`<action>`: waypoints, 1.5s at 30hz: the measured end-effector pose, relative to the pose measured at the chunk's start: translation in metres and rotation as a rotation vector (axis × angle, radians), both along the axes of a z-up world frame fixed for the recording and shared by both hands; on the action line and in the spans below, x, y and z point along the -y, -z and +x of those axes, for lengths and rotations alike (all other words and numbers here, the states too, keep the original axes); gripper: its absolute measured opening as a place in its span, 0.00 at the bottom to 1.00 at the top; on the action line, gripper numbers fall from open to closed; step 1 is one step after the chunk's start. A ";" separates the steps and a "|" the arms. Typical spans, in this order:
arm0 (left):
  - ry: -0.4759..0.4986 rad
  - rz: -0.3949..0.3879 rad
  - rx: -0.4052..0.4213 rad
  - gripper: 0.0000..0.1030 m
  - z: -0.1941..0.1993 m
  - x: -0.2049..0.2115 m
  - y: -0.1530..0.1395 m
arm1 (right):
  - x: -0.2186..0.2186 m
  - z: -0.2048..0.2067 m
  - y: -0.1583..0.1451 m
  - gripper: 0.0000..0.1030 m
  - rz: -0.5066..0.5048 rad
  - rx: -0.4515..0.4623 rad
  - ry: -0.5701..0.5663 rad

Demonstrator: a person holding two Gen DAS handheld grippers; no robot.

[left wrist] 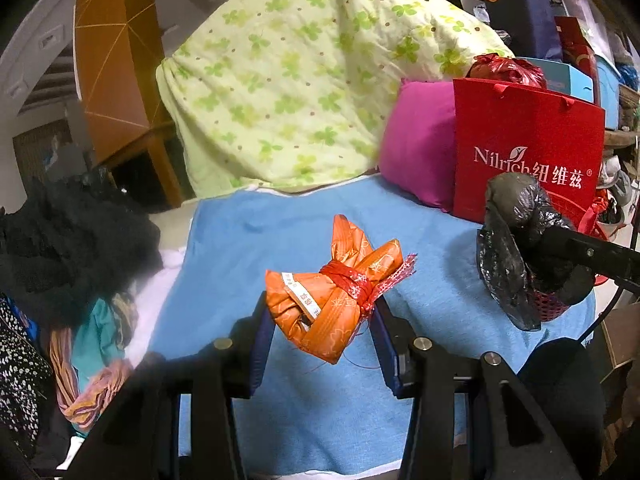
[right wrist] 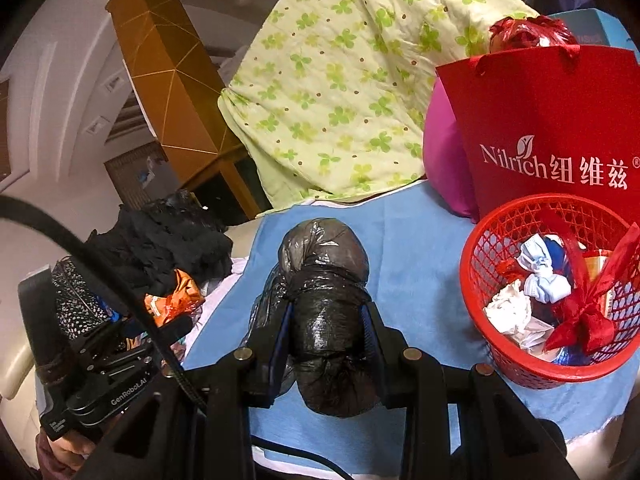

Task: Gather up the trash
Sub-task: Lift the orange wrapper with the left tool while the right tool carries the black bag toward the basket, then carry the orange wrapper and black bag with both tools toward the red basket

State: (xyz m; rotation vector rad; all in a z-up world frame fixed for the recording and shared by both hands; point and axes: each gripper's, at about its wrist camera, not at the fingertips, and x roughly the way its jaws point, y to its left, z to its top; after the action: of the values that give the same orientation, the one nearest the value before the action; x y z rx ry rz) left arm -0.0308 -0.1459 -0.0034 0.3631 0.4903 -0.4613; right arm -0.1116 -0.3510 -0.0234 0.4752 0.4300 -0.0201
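Cluttered room, dim light. Blue cloth (left wrist: 248, 240) spread over a bed-like surface under both my jaws; green clover-print quilt (left wrist: 304, 80) heaped at the far side.

Left jaws (left wrist: 322, 320): clamped on an orange wrapped bundle (left wrist: 340, 292), tied round the middle with red ribbon. Bundle is lifted clear of the blue cloth, tilted, its twisted end pointing away from me. Both pads press its sides.

Right jaws (right wrist: 326, 328): clamped on a black plastic bag bundle (right wrist: 324, 280), knotted tight, its rounded end sticking out ahead of the pads. It too is held above the cloth. From the left wrist view the same black bundle (left wrist: 516, 240) hangs off to the right of my left jaws, with the right gripper's arm reaching in from the edge.

Right of the right jaws, near: red mesh basket (right wrist: 552, 288) standing on the blue cloth. Inside lie crumpled white paper (right wrist: 508, 308), a knotted blue-and-white wad (right wrist: 540, 280) and a red ribbon bow (right wrist: 588, 308).

Just behind the basket: red paper gift bag (right wrist: 548, 132), upright, white lettering on its face, something in red crinkled plastic poking from the top. A magenta cushion (left wrist: 420, 144) leans against the bag's left side.

Left of both jaws: pile of dark clothing (left wrist: 68, 240), with striped and teal fabrics (left wrist: 100, 344) below it at the cloth's edge.

Far left background: orange-brown panelled cabinet (left wrist: 116, 60).
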 end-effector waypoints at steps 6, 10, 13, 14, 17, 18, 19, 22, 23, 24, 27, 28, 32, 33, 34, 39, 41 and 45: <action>0.005 0.004 0.005 0.47 -0.004 0.004 -0.003 | 0.004 -0.005 -0.001 0.36 0.011 0.019 -0.005; 0.008 0.011 0.008 0.47 -0.007 0.009 -0.003 | 0.006 -0.009 -0.001 0.36 0.016 0.029 -0.002; 0.014 0.017 0.008 0.47 -0.008 0.011 -0.002 | 0.009 -0.013 -0.001 0.36 0.023 0.036 0.001; 0.015 0.020 0.009 0.47 -0.009 0.012 -0.002 | 0.009 -0.015 0.000 0.36 0.026 0.038 0.002; 0.021 0.022 0.004 0.47 -0.010 0.015 -0.001 | 0.010 -0.018 -0.001 0.36 0.029 0.043 0.006; 0.022 0.025 0.006 0.47 -0.011 0.016 -0.001 | 0.011 -0.019 -0.001 0.36 0.030 0.045 0.006; 0.023 0.027 0.006 0.47 -0.011 0.017 -0.001 | 0.012 -0.019 -0.001 0.36 0.032 0.047 0.006; 0.027 0.031 -0.001 0.47 -0.011 0.019 0.001 | 0.011 -0.024 -0.002 0.36 0.032 0.054 0.011; 0.029 0.034 -0.001 0.47 -0.012 0.020 0.002 | 0.011 -0.024 -0.002 0.36 0.036 0.056 0.012; 0.030 0.037 -0.001 0.47 -0.013 0.021 0.002 | 0.012 -0.026 -0.002 0.36 0.038 0.058 0.015; 0.036 0.041 -0.009 0.47 -0.013 0.024 0.004 | 0.014 -0.027 -0.002 0.36 0.043 0.059 0.021; 0.037 0.043 -0.008 0.47 -0.013 0.024 0.004 | 0.015 -0.027 -0.002 0.36 0.047 0.060 0.021; 0.042 0.053 -0.010 0.47 -0.014 0.028 0.006 | 0.017 -0.030 -0.002 0.36 0.051 0.063 0.028; 0.043 0.056 -0.008 0.47 -0.015 0.029 0.006 | 0.019 -0.031 -0.002 0.36 0.054 0.065 0.029; 0.044 0.059 -0.007 0.47 -0.015 0.030 0.006 | 0.019 -0.032 -0.002 0.36 0.053 0.066 0.033; 0.053 0.070 -0.011 0.47 -0.017 0.035 0.009 | 0.023 -0.036 -0.001 0.36 0.060 0.069 0.045; 0.057 0.073 -0.012 0.47 -0.017 0.038 0.010 | 0.026 -0.038 0.000 0.36 0.066 0.070 0.048; 0.064 0.081 -0.014 0.47 -0.018 0.044 0.012 | 0.031 -0.042 0.001 0.36 0.073 0.073 0.060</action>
State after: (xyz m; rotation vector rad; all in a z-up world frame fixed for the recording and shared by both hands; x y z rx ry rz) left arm -0.0491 -0.1895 -0.0149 0.4551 0.5133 -0.5069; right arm -0.1539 -0.3819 -0.0242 0.5589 0.3452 -0.0450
